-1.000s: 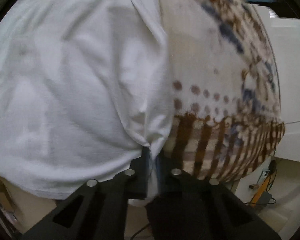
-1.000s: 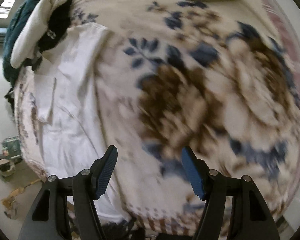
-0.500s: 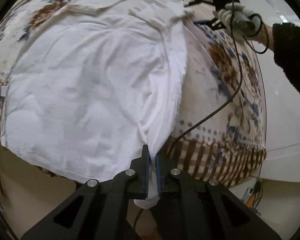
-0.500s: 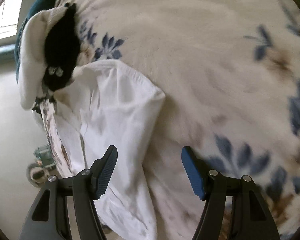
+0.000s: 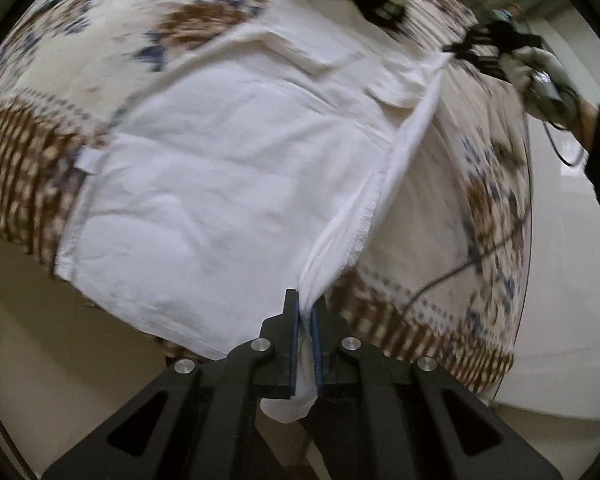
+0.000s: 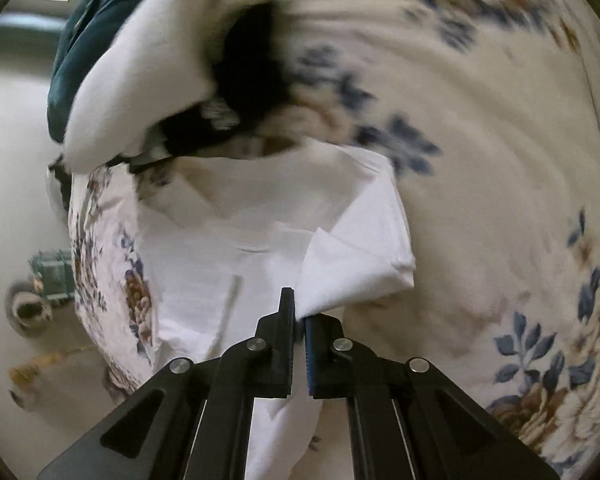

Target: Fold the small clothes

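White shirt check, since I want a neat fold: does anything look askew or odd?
The white shirt lies off-square on the floral blanket, its hem hanging past the edge. A dark cable trails across the blanket beside it. Each hand-held gripper, left and right, pinches one side.

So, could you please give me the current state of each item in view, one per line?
White cotton shirt: spread on the bed, right edge lifted, sleeve folded over.
Left gripper: shut on the shirt's hem corner.
Right gripper: shut on the shirt's sleeve edge.
Floral blanket: lying under the shirt.
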